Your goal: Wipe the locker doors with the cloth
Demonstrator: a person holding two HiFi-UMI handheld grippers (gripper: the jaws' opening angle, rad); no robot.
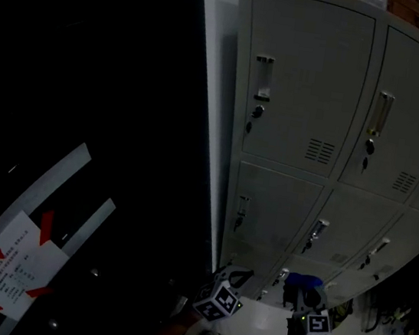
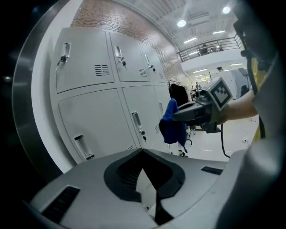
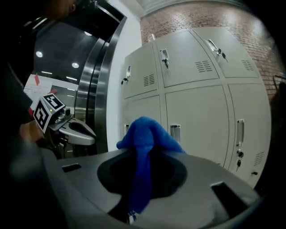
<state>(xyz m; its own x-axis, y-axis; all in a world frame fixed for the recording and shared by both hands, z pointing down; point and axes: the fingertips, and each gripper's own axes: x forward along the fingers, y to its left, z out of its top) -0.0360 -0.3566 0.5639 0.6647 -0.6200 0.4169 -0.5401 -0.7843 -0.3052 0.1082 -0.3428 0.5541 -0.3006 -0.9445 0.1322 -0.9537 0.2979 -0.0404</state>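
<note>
Now R hand-held gripper [image 3: 142,154] pinches fuzzy blue cloth [image 3: 146,133], L hand-held gripper [image 2: 143,151] pressed together, facing smooth grey locker doors [image 2: 96,118].

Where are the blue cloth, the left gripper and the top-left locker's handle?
blue cloth [image 3: 145,134], right gripper view, bunched top.
left gripper [image 2: 143,153], left gripper view, jaw tips.
locker handle [image 1: 263,77], head view, handle's middle.

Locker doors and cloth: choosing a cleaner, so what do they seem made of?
The locker doors look like painted sheet metal, smooth pale grey, with punched vent slots. The cloth seems soft blue microfibre or terry: fuzzy, drooping limply.
</note>
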